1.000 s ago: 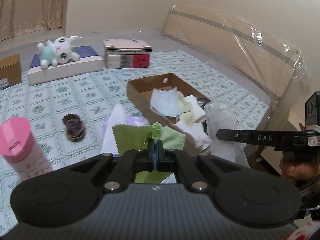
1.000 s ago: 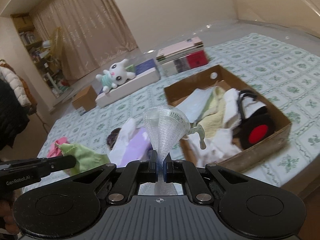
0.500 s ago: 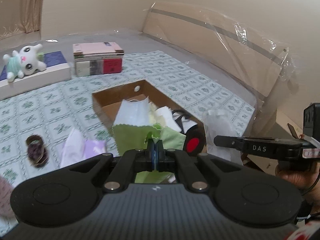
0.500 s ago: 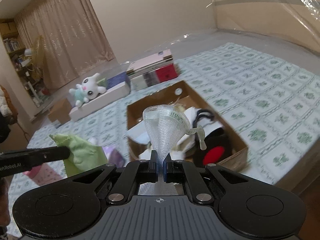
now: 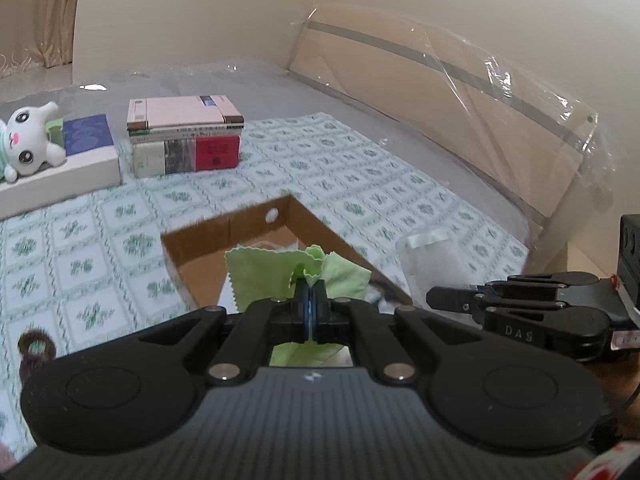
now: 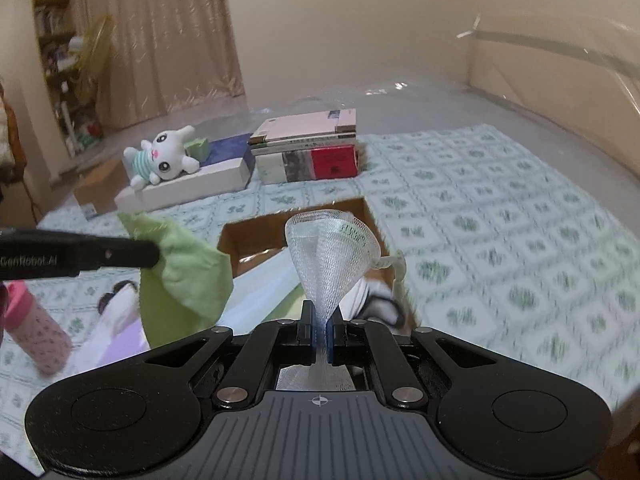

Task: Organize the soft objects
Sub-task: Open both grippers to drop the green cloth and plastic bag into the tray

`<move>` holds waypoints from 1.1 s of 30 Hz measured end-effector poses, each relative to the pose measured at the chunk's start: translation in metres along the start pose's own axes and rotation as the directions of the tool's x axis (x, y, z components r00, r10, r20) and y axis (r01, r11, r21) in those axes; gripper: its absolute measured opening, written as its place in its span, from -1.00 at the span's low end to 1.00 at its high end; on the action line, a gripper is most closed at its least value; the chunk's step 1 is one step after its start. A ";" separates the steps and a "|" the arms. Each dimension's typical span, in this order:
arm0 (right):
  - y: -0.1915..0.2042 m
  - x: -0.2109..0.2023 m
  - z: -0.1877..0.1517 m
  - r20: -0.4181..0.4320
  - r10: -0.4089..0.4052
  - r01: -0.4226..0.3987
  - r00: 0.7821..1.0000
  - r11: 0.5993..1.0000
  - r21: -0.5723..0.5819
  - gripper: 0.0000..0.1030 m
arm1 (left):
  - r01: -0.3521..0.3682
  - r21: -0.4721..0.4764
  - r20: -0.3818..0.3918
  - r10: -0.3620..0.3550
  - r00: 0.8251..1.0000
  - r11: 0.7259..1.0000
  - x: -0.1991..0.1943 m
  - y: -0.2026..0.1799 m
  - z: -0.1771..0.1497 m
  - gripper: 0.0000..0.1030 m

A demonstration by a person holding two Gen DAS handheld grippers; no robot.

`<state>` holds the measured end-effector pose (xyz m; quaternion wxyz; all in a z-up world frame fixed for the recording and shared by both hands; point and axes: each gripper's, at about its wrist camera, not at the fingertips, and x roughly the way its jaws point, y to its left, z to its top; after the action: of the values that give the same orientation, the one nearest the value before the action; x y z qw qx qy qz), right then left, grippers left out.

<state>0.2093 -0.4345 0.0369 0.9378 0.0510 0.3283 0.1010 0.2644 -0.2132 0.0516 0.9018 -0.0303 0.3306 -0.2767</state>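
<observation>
My left gripper (image 5: 308,298) is shut on a light green cloth (image 5: 264,276), which hangs in front of the brown cardboard box (image 5: 224,228). In the right wrist view the same green cloth (image 6: 180,276) dangles from the left gripper's fingers (image 6: 120,254) at the left. My right gripper (image 6: 319,330) is shut on a white mesh pouch (image 6: 332,252) that fans upward over the cardboard box (image 6: 256,236). White and pale cloths (image 6: 260,296) lie inside the box. In the left wrist view the right gripper (image 5: 436,300) holds the mesh pouch (image 5: 434,260) at the box's right.
A white plush toy (image 6: 160,160) lies on a flat white box (image 6: 192,188). A stack of books (image 6: 308,152) stands behind the cardboard box. A pink bottle (image 6: 36,336), a purple cloth (image 6: 120,344) and a dark scrunchie (image 5: 34,350) lie on the patterned sheet. A plastic-wrapped headboard (image 5: 460,112) runs along the right.
Both grippers have moved toward and over the cardboard box, carrying the green cloth and the mesh pouch. The pink bottle and purple cloth slid out of the left wrist view.
</observation>
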 end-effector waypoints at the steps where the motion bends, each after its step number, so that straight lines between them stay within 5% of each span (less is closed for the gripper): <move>1: -0.002 0.007 0.006 -0.003 0.000 0.000 1.000 1.000 -0.011 -0.91 | 0.000 0.000 0.002 0.000 1.000 1.000 0.007 0.002 0.006 -0.99; 12: -0.016 0.089 0.045 -0.044 0.008 -0.012 0.999 0.996 -0.093 -0.91 | -0.054 -0.002 -0.004 0.054 0.999 0.999 0.079 0.034 0.037 -0.99; 21: -0.018 0.149 0.057 -0.093 0.012 -0.023 0.996 0.993 -0.119 -0.91 | -0.093 0.029 -0.093 0.096 0.991 0.995 0.134 0.058 0.029 -0.88; 25: -0.018 0.168 0.054 -0.121 0.010 -0.026 0.993 0.991 -0.131 -0.90 | -0.097 0.035 -0.110 0.100 0.989 0.995 0.135 0.064 0.023 -0.56; 33: -0.011 0.189 0.047 -0.147 0.010 -0.032 0.989 0.988 -0.152 -0.90 | -0.113 -0.006 -0.100 0.112 0.989 0.994 0.117 0.079 0.017 -0.48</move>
<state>0.3844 -0.4049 -0.0428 0.9114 -0.0255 0.3865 0.1393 0.3862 -0.2094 -0.0214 0.8982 -0.0030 0.3778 -0.2245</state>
